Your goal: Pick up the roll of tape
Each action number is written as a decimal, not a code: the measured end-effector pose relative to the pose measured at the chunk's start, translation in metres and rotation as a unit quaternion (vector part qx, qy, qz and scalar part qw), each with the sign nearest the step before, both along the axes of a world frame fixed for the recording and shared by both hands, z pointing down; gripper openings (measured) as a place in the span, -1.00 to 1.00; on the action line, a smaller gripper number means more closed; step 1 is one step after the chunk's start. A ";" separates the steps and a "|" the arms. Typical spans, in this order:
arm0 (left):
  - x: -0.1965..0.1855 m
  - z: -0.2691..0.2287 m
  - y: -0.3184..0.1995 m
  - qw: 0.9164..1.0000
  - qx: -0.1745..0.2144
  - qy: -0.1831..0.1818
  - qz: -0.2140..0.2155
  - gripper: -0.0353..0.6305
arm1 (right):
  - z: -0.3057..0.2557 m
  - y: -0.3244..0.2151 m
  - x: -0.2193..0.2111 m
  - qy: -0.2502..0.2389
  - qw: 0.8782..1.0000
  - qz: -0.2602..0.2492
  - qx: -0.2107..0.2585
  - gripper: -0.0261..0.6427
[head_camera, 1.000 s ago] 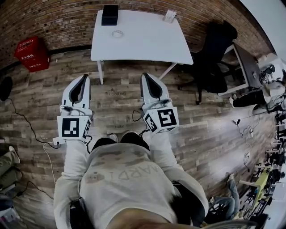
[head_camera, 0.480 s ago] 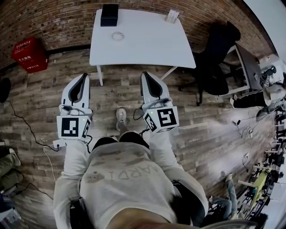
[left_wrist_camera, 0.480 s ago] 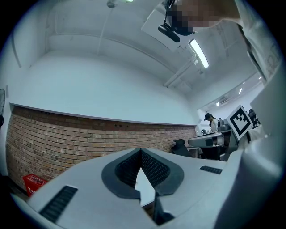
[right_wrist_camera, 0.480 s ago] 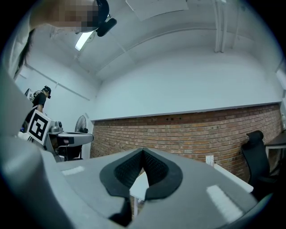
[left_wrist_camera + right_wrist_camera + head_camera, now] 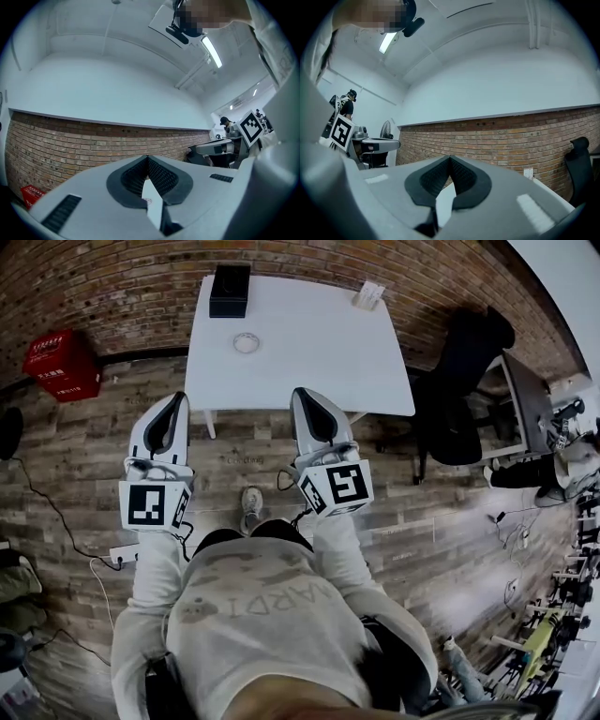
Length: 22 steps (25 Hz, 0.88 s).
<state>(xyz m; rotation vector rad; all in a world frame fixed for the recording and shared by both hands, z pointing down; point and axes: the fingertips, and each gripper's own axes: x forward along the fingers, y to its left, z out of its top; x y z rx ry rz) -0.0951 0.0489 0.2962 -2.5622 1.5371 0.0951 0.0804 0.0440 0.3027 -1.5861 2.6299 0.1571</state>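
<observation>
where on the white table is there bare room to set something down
The table is bare across its middle and near right, beside the roll of tape. Crowded only along the far edge: black box at the left corner, small white item at the right.

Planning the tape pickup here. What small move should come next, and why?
Probably step closer to the white table: the roll of tape lies on it ahead of both grippers, and the left gripper and right gripper are shut and empty.
</observation>
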 end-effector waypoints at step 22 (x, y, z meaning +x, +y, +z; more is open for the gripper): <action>0.055 0.002 -0.148 0.999 -0.008 -0.004 -0.046 -0.88 | 0.019 -0.170 0.037 0.005 0.997 -0.076 -0.031 -0.89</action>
